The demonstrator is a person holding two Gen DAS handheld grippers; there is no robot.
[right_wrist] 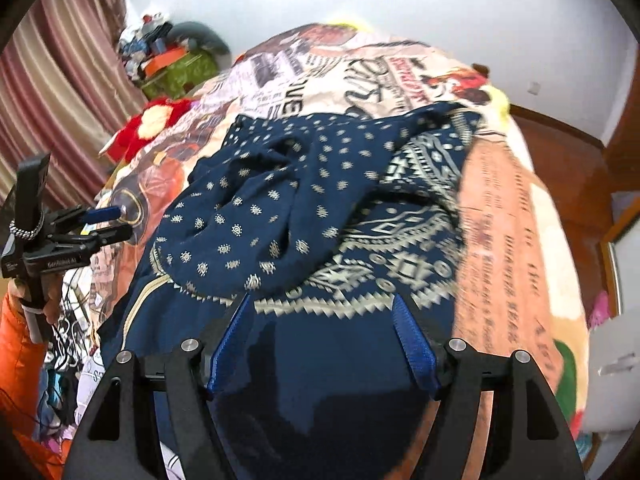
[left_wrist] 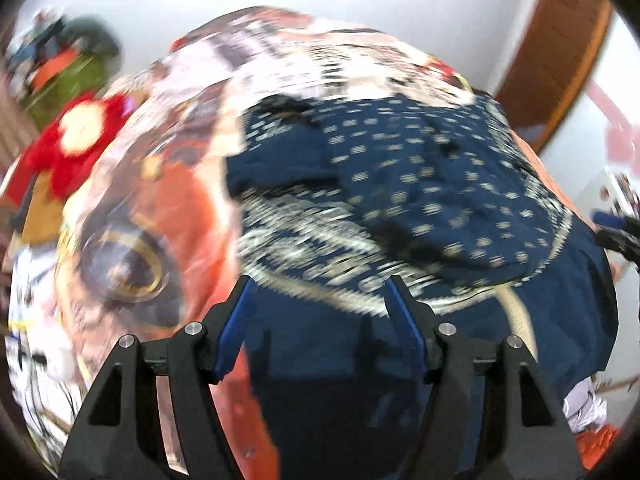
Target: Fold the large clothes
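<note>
Black fingers with blue pads frame the bottom of each wrist view, and under both lies the navy garment [right_wrist: 304, 216], a large dark-blue piece printed with pale dots and a geometric border. It is spread, rumpled, on the printed bedspread [right_wrist: 504, 220], its plain near edge running under both claws and its patterned part bunched farther up the bed.

Taking the garment as the landmark: the right gripper [right_wrist: 324, 316] hovers over its near hem, jaws apart, with cloth seen in the gap but no pad pressing on it. The left gripper [left_wrist: 318, 300] hangs over the same near edge toward the garment's left side, where navy meets the orange of the bedspread; its jaws also stand apart and clamp nothing. In the right wrist view the left gripper shows well off the garment's left edge, held by a hand in an orange sleeve [right_wrist: 20, 360].

A red plush toy [right_wrist: 154, 124] lies beyond the garment's far-left corner, clear of it.

The garment's long axis seems to run from the claws away up the bed, though the bunching makes this uncertain. Both claws face its near edge about equally close, so a two-handed pinch on that hem looks like the likely next step.
</note>
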